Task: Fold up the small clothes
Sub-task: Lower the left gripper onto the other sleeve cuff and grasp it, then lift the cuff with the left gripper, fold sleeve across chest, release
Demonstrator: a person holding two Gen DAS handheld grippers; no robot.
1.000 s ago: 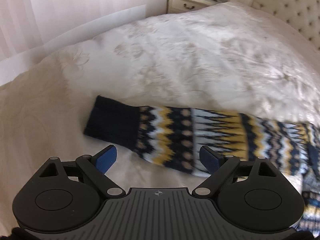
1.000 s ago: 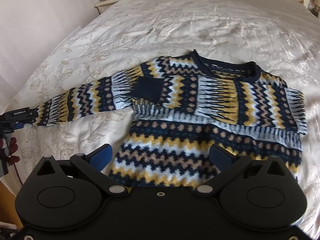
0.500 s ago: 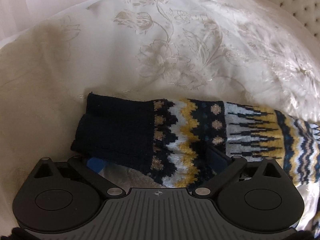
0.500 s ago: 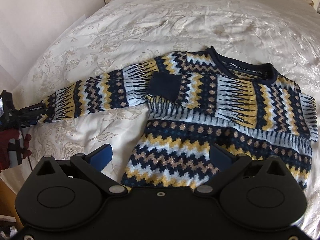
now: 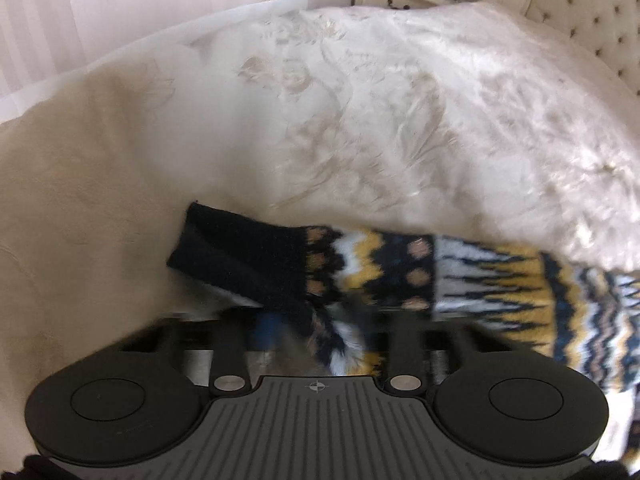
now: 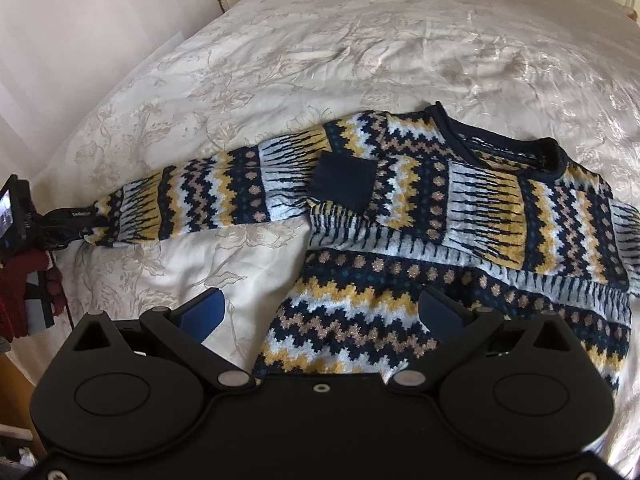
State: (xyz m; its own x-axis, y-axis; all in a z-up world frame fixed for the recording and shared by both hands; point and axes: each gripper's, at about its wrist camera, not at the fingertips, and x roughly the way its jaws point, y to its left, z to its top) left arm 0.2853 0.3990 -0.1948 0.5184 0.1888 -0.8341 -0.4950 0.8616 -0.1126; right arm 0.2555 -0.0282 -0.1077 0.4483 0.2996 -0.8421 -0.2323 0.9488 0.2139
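A navy, yellow and white zigzag-patterned knitted sweater lies flat on the cream floral-embroidered satin bedspread, one sleeve already folded across its chest and the other sleeve stretched out sideways. The left hand-held gripper has just been closing, and its jaws pinch the outstretched sleeve near the dark navy cuff. The right hand-held gripper hangs over the sweater's hem with its blue-padded jaws spread wide, holding nothing.
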